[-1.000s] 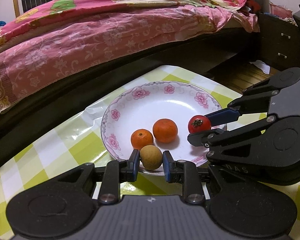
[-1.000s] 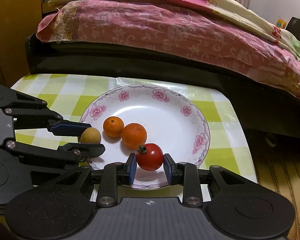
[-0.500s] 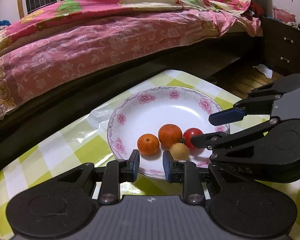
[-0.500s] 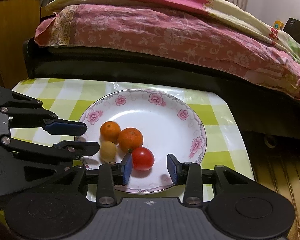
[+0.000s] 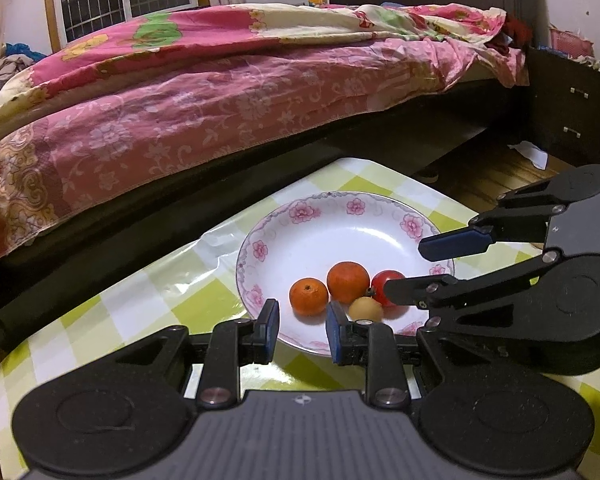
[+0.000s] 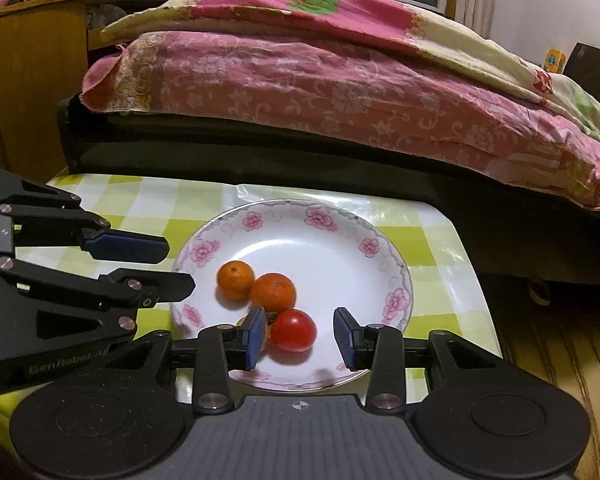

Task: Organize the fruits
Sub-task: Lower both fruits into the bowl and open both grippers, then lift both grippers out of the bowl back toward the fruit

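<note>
Left gripper empty, longan clear here, right view hides it

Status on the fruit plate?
Left gripper open, empty. Right gripper open, tomato loose at its fingertips. Tomato, longan, two mandarins on floral plate. Nothing in the way.

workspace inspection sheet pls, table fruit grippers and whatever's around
surface: table with green checked cloth, glossy
job's things: flowered plate holding two oranges, a tomato and a small tan fruit, bunched at its near side
clutter: nothing seen
grippers: left gripper jaws slightly apart, empty; right gripper open, tomato lying between its pads, not pressed
cables: nothing seen
surroundings: bed with pink quilt behind the table, wooden floor
</note>
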Action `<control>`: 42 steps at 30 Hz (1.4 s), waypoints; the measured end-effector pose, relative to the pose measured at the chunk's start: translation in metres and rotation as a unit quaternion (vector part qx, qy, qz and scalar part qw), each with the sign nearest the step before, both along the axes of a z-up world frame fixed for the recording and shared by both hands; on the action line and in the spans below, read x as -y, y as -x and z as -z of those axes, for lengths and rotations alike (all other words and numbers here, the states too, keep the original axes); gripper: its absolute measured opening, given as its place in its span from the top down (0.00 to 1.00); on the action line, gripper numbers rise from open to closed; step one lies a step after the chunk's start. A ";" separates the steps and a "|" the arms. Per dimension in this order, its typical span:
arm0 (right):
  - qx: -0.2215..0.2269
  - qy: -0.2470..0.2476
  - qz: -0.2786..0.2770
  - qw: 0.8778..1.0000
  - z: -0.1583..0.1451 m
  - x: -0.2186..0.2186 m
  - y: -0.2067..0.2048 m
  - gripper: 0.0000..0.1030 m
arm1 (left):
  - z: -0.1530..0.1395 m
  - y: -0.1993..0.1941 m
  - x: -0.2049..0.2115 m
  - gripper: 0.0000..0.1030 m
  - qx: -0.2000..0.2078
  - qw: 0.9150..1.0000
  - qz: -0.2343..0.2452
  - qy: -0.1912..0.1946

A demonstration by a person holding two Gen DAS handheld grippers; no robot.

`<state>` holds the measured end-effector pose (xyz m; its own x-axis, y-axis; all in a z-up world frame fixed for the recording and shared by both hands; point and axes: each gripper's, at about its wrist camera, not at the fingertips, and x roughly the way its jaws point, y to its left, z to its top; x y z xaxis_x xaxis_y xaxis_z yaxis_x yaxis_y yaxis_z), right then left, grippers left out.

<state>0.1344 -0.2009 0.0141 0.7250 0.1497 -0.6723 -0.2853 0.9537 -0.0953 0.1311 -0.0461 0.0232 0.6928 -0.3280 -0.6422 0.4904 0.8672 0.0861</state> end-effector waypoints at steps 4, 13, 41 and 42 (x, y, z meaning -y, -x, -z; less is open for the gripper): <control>0.002 -0.001 -0.011 1.000 -0.004 -0.007 0.006 0.67 | -0.002 0.006 -0.005 0.68 0.000 1.000 -0.002 0.000; 0.003 -0.002 -0.024 1.000 -0.007 -0.016 0.016 0.67 | -0.006 0.017 -0.012 0.68 0.000 1.000 -0.006 0.002; -0.029 -0.013 -0.070 0.997 -0.007 -0.048 0.060 0.67 | -0.002 0.072 -0.051 0.68 -0.028 0.999 -0.003 -0.015; -0.035 -0.016 -0.072 0.997 -0.006 -0.049 0.062 0.67 | 0.000 0.075 -0.055 0.68 -0.031 0.999 -0.003 -0.016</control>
